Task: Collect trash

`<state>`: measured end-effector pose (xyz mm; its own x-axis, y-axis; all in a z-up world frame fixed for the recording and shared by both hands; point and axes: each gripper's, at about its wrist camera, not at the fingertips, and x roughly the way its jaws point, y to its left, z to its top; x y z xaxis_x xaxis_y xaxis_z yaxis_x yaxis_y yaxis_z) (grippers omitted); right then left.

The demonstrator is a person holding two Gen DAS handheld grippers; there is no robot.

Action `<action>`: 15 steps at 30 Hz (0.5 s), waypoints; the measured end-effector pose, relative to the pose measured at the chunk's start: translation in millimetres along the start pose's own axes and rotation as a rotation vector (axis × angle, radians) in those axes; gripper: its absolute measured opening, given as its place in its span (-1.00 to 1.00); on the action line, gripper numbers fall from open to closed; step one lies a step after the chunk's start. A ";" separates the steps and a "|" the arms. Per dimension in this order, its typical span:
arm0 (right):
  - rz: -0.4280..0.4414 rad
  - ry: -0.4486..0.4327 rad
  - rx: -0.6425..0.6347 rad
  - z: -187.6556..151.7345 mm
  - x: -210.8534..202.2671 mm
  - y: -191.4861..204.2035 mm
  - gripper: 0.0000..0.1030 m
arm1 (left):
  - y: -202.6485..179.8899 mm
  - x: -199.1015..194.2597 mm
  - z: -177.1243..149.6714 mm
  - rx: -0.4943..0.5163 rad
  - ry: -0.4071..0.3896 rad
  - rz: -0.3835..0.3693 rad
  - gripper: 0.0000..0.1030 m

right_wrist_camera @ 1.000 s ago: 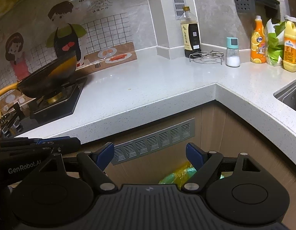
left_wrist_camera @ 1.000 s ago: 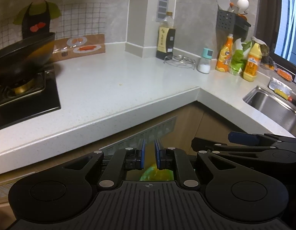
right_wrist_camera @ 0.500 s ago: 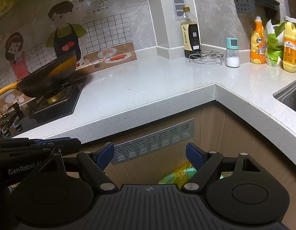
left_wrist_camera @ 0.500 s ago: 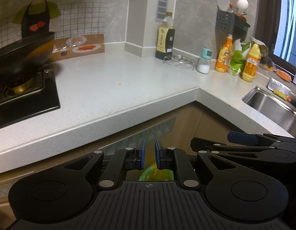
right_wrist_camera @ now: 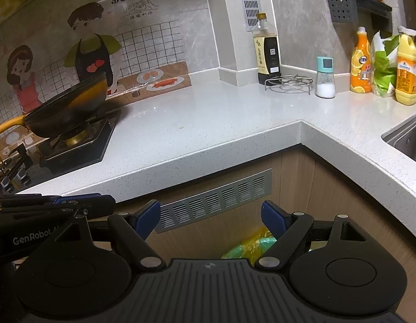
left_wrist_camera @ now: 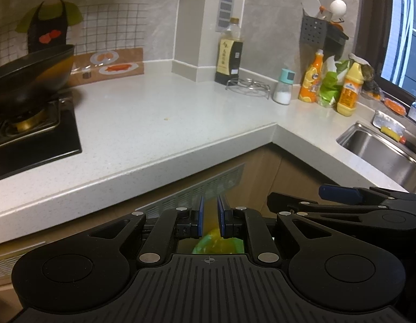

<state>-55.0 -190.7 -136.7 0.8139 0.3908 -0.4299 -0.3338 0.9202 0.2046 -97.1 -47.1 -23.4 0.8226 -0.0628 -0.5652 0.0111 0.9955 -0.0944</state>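
Two grippers I hold short of desk (left_wrist_camera: 181, 113): left gripper (left_wrist_camera: 210, 216) nearly closed, empty; right gripper (right_wrist_camera: 210, 215) wide open; crumb (right_wrist_camera: 181, 128) ahead, between both.

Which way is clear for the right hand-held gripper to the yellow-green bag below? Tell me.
Probably yes: the right hand-held gripper stands open with nothing between its jaws, and the yellow-green bag lies low ahead by the cabinet, nothing visibly between.

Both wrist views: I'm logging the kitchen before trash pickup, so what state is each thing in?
Left gripper: nearly shut, nothing between the pads.
Right gripper: open, empty.
Wok: tilted on the burner.
Bag: crumpled, on the floor by the cabinet.
Dark bottle: upright, capped.
Sink: looks dry.
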 end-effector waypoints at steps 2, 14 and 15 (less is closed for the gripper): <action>-0.001 0.000 0.000 -0.2 -0.3 0.0 0.61 | 0.7 -0.1 -0.1 0.001 -0.001 -0.003 -0.73; -0.004 -0.006 -0.006 2.2 -1.2 -2.0 0.61 | -2.0 3.2 0.5 0.014 0.004 -0.011 -0.73; -0.005 -0.006 -0.006 2.6 -0.4 -2.6 0.61 | -2.2 4.2 0.7 0.016 0.006 -0.011 -0.73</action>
<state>-53.2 -193.3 -134.7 0.8183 0.3862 -0.4257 -0.3326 0.9222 0.1973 -93.2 -49.5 -25.0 0.8191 -0.0742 -0.5689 0.0294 0.9957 -0.0876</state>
